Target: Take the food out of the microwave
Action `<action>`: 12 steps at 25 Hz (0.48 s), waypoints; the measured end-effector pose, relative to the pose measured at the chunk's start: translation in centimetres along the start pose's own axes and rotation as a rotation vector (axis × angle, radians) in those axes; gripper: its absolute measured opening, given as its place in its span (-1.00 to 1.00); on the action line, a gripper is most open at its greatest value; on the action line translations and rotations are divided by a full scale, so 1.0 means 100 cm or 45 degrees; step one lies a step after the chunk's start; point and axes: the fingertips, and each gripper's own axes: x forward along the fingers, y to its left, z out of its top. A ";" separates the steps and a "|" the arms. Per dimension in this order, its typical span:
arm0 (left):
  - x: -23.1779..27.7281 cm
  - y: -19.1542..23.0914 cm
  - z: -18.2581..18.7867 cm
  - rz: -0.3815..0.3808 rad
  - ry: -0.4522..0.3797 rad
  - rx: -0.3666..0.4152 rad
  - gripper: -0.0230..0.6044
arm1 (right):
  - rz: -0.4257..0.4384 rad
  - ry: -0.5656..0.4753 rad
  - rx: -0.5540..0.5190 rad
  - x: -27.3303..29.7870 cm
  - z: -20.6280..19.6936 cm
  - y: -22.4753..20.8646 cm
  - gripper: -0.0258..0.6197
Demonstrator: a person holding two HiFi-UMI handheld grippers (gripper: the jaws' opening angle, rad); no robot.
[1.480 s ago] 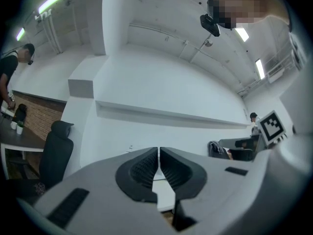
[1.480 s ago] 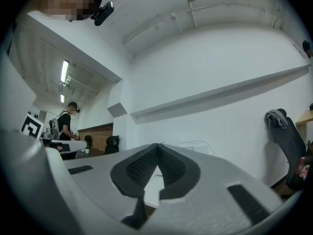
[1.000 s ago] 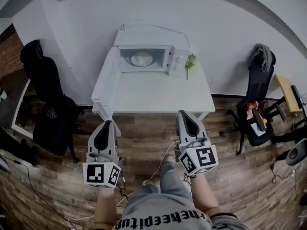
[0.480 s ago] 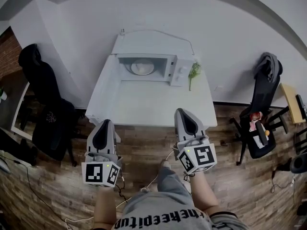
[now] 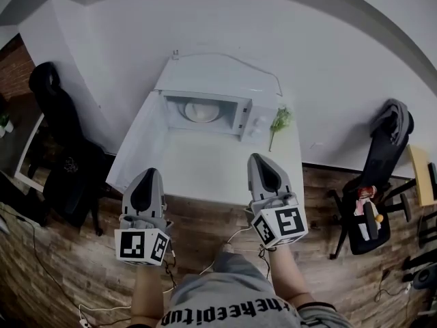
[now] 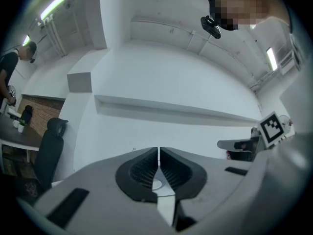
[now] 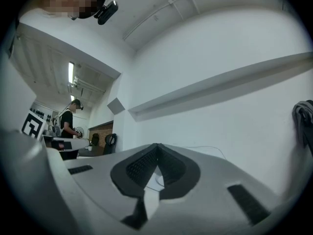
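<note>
Left gripper is pressed together and empty, hanging at the near edge of the desk, just beside the open microwave door. Ahead and well apart, the microwave holds the food, a pale dish, inside its cavity. Right gripper is likewise closed on nothing. The dish lies forward, between the two grippers. I judge the right one has the clearer path, since the door flanks my left.
</note>
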 end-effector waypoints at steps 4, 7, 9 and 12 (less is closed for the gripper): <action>0.020 -0.012 -0.001 0.035 -0.008 0.016 -0.88 | 0.041 -0.001 0.007 0.014 -0.002 -0.023 -0.91; 0.031 -0.021 -0.003 0.063 -0.020 0.024 -0.88 | 0.077 -0.004 0.003 0.021 -0.003 -0.037 -0.91; 0.038 -0.027 -0.004 0.083 -0.025 0.028 -0.88 | 0.100 0.000 0.003 0.026 -0.005 -0.046 -0.91; 0.046 -0.035 -0.005 0.108 -0.029 0.035 -0.88 | 0.131 0.005 0.007 0.033 -0.008 -0.057 -0.91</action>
